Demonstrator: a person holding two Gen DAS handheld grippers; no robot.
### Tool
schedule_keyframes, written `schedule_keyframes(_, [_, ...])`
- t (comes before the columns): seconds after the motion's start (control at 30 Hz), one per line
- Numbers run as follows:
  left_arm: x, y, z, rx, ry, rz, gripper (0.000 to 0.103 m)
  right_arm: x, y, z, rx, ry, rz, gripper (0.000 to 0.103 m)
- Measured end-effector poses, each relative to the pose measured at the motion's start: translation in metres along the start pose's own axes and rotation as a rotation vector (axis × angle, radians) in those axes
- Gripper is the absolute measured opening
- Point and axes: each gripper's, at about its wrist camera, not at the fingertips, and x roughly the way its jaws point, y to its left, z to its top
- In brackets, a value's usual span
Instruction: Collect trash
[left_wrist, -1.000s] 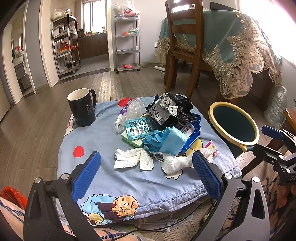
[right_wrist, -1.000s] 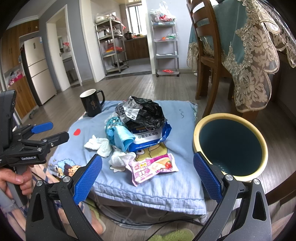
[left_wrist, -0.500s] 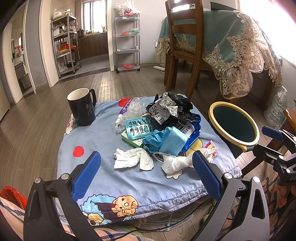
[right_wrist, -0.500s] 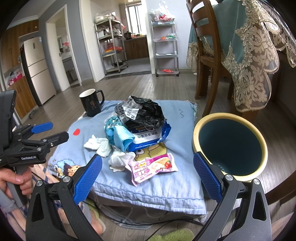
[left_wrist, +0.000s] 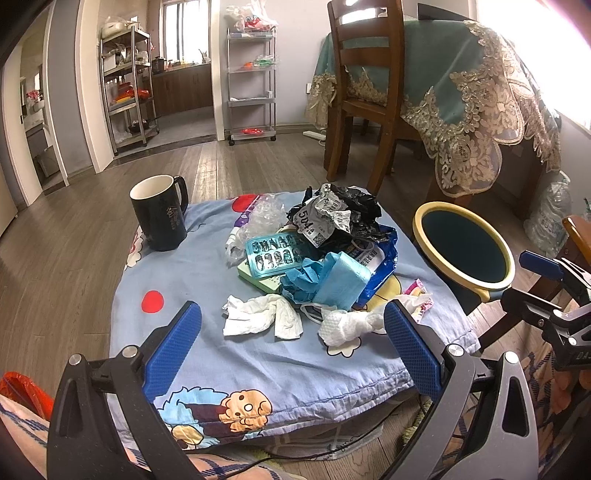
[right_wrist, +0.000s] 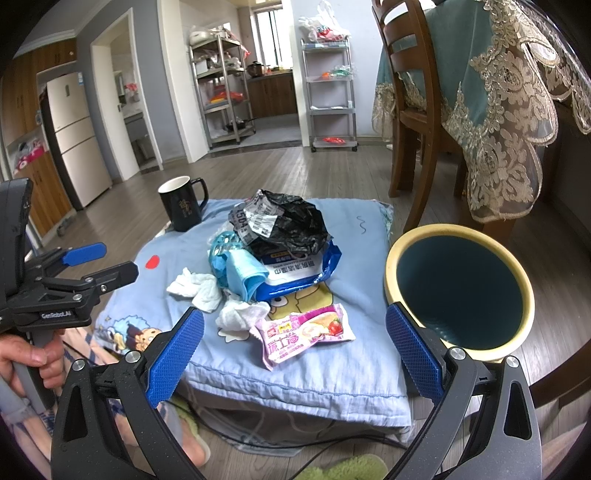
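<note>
A heap of trash lies on a low table under a blue cartoon cloth (left_wrist: 207, 280): a black crumpled bag (left_wrist: 340, 214), a blue packet (right_wrist: 306, 273), a blue mask (left_wrist: 340, 280), white tissues (left_wrist: 258, 317) and a pink snack wrapper (right_wrist: 303, 334). A yellow-rimmed bin (right_wrist: 458, 288) stands on the floor right of the table. My left gripper (left_wrist: 291, 339) is open and empty, near the front edge before the tissues. My right gripper (right_wrist: 293, 343) is open and empty, just before the pink wrapper.
A black mug (left_wrist: 160, 214) stands at the table's back left. A wooden chair (left_wrist: 365, 92) and a table with a lace cloth (left_wrist: 480, 92) are behind on the right. Metal shelves (left_wrist: 251, 74) stand by the far wall. Cables lie under the table front.
</note>
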Motion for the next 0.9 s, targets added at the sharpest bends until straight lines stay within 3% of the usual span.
schedule_keyframes(0.27, [-0.001, -0.001, 0.007, -0.007, -0.015, 0.004, 0.096, 0.001, 0.0, 0.0, -0.001, 0.002, 0.0, 0.098])
schedule_keyframes(0.33, [0.003, -0.001, 0.009, 0.008, -0.005, 0.011, 0.091, 0.001, 0.0, 0.0, -0.001, 0.006, 0.0, 0.098])
schedule_keyframes(0.47, [0.023, -0.005, 0.012, 0.049, 0.071, 0.005, 0.073, 0.001, 0.0, -0.002, -0.002, 0.016, 0.001, 0.098])
schedule_keyframes(0.57, [0.046, -0.006, 0.015, 0.07, 0.136, 0.004, 0.066, 0.004, 0.0, -0.006, 0.0, 0.025, 0.0, 0.098])
schedule_keyframes(0.8, [0.102, -0.001, 0.027, 0.021, 0.213, -0.067, 0.06, 0.008, 0.001, -0.005, 0.005, 0.046, -0.005, 0.098])
schedule_keyframes(0.9, [0.122, 0.0, 0.028, 0.012, 0.26, -0.078, 0.053, 0.011, 0.001, -0.006, 0.005, 0.055, -0.008, 0.098])
